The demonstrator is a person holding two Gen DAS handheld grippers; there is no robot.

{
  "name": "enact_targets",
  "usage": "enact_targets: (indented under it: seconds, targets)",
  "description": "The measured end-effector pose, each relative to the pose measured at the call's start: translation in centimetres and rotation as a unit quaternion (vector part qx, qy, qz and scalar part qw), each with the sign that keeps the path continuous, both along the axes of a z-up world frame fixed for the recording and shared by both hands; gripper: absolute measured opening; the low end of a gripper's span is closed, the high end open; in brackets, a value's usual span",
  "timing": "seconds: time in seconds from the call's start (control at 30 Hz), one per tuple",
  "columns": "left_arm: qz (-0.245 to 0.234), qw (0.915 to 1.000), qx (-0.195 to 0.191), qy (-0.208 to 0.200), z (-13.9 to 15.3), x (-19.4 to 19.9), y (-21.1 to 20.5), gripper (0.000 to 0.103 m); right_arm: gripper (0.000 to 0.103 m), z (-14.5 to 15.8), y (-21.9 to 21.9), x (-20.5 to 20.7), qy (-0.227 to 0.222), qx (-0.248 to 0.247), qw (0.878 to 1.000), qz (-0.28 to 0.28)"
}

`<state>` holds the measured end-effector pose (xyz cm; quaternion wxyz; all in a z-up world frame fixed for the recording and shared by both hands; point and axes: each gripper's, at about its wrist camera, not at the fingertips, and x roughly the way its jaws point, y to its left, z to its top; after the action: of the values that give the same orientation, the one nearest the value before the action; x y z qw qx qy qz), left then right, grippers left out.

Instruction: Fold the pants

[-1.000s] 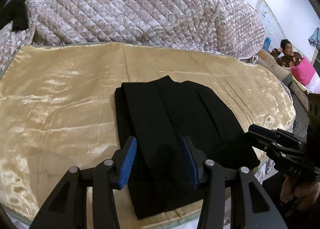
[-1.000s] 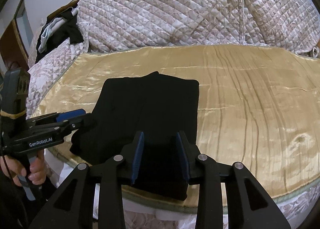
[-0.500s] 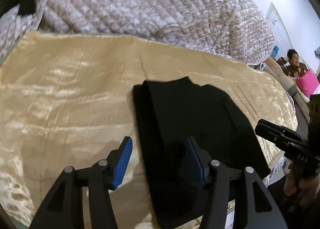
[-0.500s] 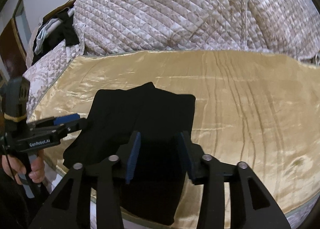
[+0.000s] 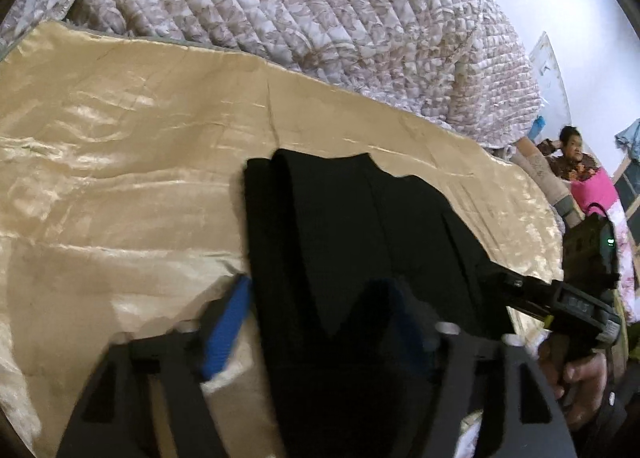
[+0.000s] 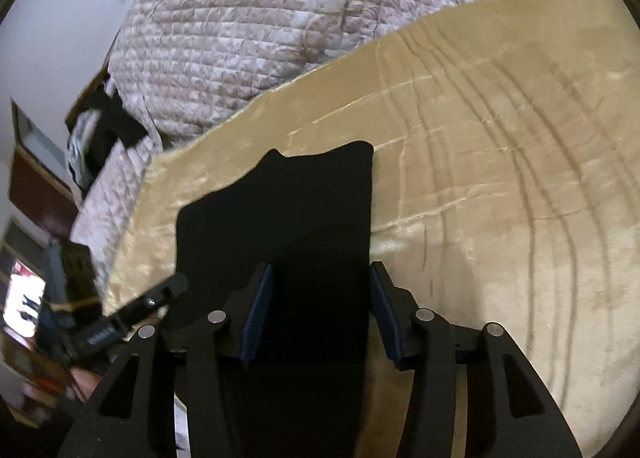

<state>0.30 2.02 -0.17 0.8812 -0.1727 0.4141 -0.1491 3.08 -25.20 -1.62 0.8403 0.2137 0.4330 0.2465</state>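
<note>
The black pants point(image 5: 352, 242) lie folded in a flat stack on the gold satin cloth point(image 5: 120, 162), near its front edge. My left gripper point(image 5: 316, 322) is open and astride the stack's left front part, its blue pads blurred. My right gripper point(image 6: 322, 310) is open over the stack's right front edge point(image 6: 304, 218), one pad on each side of the fabric. The right gripper also shows in the left wrist view point(image 5: 560, 298), and the left gripper in the right wrist view point(image 6: 132, 314). Neither holds anything.
A quilted patterned bedspread point(image 5: 320, 18) is heaped behind the gold cloth. Dark clothes point(image 6: 108, 126) lie at the far left. A seated person point(image 5: 572, 154) with a pink bundle is at the far right. The bed's front edge is just below the grippers.
Both grippers have tilted and moved in lower over the front of the folded pants. The right gripper's jaws have opened wider. The pants have stayed in place.
</note>
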Motion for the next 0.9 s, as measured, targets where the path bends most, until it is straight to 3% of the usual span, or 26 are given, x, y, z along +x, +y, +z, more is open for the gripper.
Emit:
enact_targets:
  seconds: [0.2,0.3,0.53,0.67,0.83,0.9]
  targets:
    - [0.014,0.9997,-0.020,-0.001,1.1,-0.2,0.3,0.031,0.023,-0.2,0.2,0.2,0.015,0.025,1.000,0.002]
    - [0.011,0.9997,-0.019,-0.012,2.4,-0.3,0.2,0.025,0.016,0.6,0.1,0.1,0.009,0.029,1.000,-0.001]
    - [0.011,0.9990,0.005,-0.042,6.5,1.7,1.1,0.022,0.015,4.6,1.5,0.1,-0.026,0.055,0.998,0.016]
    - [0.023,0.9977,0.029,-0.057,8.2,4.7,3.2,0.022,0.015,6.7,3.0,2.7,-0.041,0.055,0.997,0.030]
    - [0.060,0.9948,0.053,-0.063,6.7,8.2,6.0,0.013,0.016,6.9,5.8,7.7,-0.046,0.043,0.997,0.043]
    - [0.086,0.9934,0.068,-0.033,4.9,9.1,6.9,0.013,0.020,6.0,6.8,8.9,-0.047,0.012,0.998,0.037]
